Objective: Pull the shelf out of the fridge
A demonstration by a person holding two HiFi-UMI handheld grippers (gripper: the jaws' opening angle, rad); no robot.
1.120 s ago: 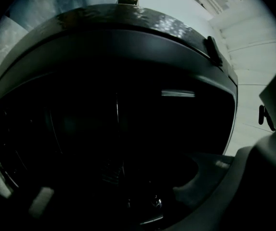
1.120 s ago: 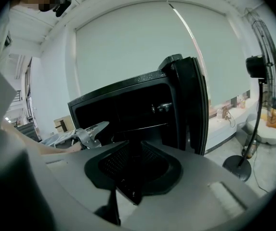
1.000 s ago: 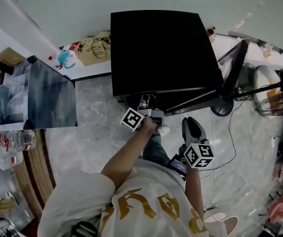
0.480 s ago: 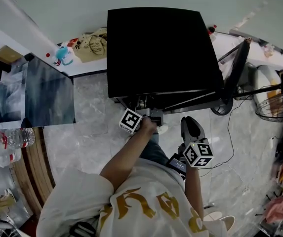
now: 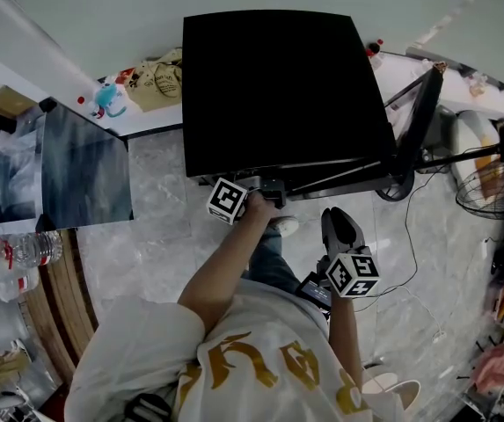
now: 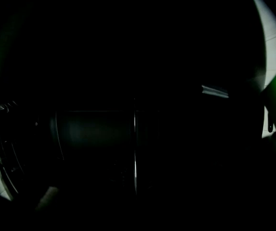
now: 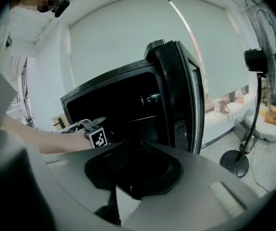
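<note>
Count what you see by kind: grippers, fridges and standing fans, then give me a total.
Grippers: 2 (left gripper, right gripper)
Fridge: 1
Fan: 1
Total: 4

We look steeply down from head height, the black fridge (image 5: pixel 278 86) top filling the upper centre; our left gripper view sits so close at the fridge's dark opening that it reads almost black; our right gripper view hangs back low, facing up at the open front; it shares the left gripper (image 5: pixel 265 193) and fan (image 5: pixel 489 187) with the head view.
</note>
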